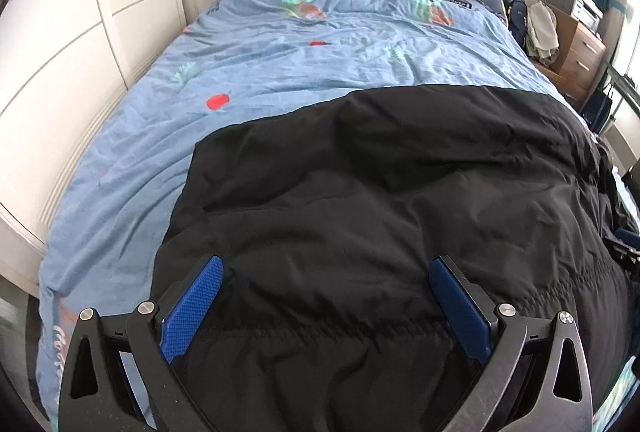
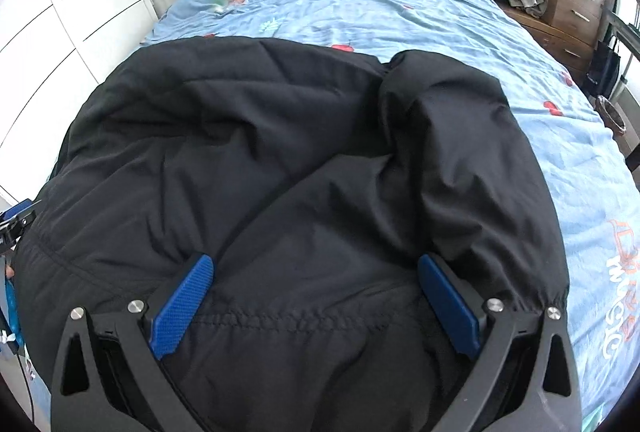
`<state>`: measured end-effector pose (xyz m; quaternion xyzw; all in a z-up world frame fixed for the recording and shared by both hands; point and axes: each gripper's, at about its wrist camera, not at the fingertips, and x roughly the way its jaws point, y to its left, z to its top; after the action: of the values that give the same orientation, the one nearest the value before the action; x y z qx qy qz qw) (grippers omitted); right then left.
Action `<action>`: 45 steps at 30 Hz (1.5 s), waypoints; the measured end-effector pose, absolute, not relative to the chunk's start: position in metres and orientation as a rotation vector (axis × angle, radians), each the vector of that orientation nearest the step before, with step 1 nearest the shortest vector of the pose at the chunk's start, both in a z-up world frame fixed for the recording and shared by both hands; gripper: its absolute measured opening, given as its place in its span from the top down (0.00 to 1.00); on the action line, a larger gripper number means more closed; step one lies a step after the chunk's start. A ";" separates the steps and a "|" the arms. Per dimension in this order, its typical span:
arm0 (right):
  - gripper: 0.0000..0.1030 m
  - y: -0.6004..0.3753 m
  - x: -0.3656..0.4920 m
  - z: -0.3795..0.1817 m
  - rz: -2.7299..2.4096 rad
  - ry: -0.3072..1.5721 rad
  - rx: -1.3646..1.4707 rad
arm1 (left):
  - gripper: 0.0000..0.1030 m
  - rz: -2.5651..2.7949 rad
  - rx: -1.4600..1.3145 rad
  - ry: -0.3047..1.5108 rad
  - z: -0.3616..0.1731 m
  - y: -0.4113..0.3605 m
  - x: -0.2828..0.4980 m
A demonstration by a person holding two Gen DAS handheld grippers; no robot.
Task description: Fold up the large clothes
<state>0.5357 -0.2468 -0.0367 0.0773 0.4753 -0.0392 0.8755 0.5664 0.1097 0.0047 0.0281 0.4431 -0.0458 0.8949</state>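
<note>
Claws (image 1: 326,272) agape over black jacket (image 1: 380,192)

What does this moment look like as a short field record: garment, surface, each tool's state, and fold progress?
garment: black padded jacket, spread over the near part of the bed
surface: bed with blue patterned duvet
sleeve: one sleeve lies bunched on the jacket's right side
left tool: open, blue pads either side of the jacket's near edge
right tool: open, over the stitched hem
fold progress: no tidy fold visible yet

Black grippers, blue textured fingers (image 1: 194,306), silver screws.
</note>
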 end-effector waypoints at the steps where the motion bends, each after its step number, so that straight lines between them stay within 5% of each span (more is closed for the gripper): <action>1: 0.00 -0.248 0.534 -0.036 -0.085 0.990 0.165 | 0.01 -0.093 0.063 0.914 0.006 0.109 0.564; 30: 0.00 -0.305 0.447 -0.006 -0.146 0.952 0.229 | 0.01 -0.066 0.199 0.773 0.040 0.091 0.517; 45: 0.00 -0.399 0.440 -0.031 -0.079 0.929 0.696 | 0.01 -0.173 -0.220 1.009 0.008 0.220 0.552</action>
<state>0.4397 -0.3988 -0.0306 0.3286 0.4386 -0.0371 0.8356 0.5516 0.2195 0.0081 -0.1050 0.4816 -0.0824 0.8662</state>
